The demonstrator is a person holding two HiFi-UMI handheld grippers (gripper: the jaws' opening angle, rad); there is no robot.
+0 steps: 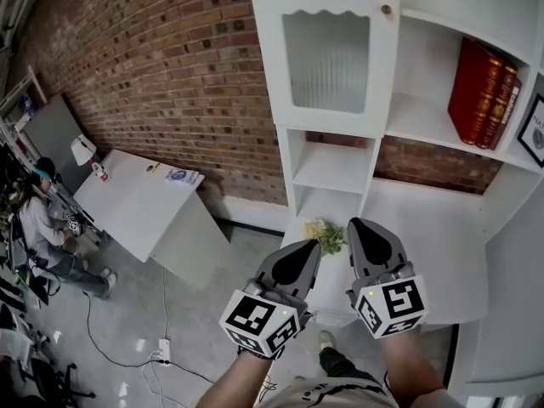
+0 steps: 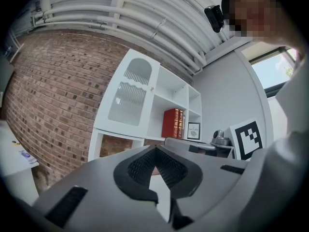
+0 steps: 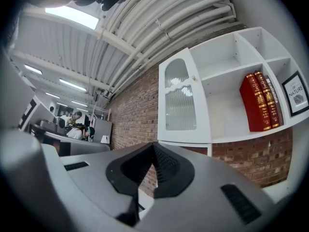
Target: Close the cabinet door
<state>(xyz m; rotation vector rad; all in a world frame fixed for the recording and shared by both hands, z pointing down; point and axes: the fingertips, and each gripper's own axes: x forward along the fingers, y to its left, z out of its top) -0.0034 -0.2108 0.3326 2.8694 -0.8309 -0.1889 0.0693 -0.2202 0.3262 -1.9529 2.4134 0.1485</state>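
1. One glass-paned cabinet door (image 1: pixel 327 58) is seen at the upper left of the shelf unit (image 1: pixel 340 164), seemingly flush, its knob (image 1: pixel 387 9) beside the bay of red books (image 1: pixel 480 96).
2. Both tongs, the left gripper (image 1: pixel 308 249) and the right gripper (image 1: pixel 364 228), are held closed and empty, well below the door.
3. Open room is left up to the door; only flowers (image 1: pixel 327 235) are set near the tips.

The framed picture (image 1: pixel 533 132) was cut off by the head view's right edge, and the cabinet door (image 1: pixel 327 53) ran past its top edge.
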